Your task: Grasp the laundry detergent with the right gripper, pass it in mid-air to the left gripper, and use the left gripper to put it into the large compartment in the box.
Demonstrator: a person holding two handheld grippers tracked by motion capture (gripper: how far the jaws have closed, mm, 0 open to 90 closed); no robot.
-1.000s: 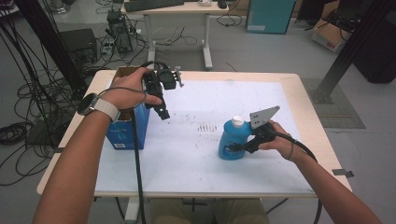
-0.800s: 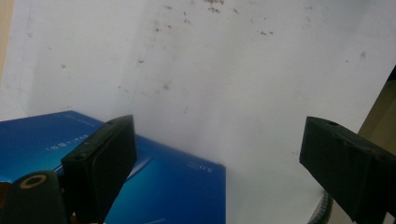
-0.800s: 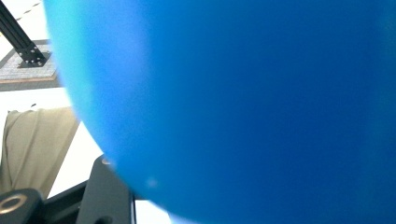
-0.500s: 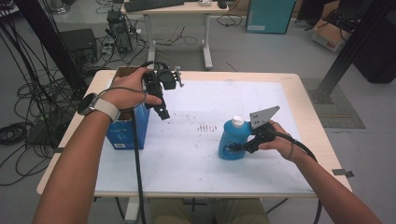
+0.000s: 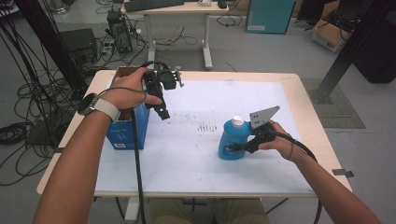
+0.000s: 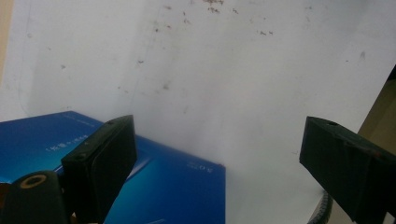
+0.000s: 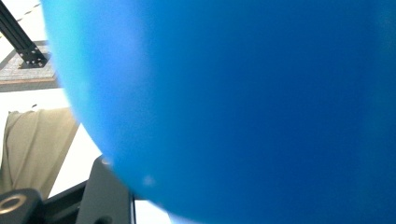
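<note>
A blue box [image 5: 127, 128] stood at the white bench's [image 5: 187, 158] left edge, directly below the left gripper [image 5: 161, 108], which a raised, watch-wearing hand [image 5: 126, 91] held with jaws wide apart and empty. Right of centre, the right gripper [image 5: 240, 147], held level, had its jaws clamped on an upright blue bottle [image 5: 232, 139].

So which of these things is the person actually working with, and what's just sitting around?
In use:
- blue bottle, upright on the white mat, gripped by the right gripper
- blue box, below the open left gripper

Just lying about:
- keyboard on the far desk
- cables on the floor
- cardboard box
</note>
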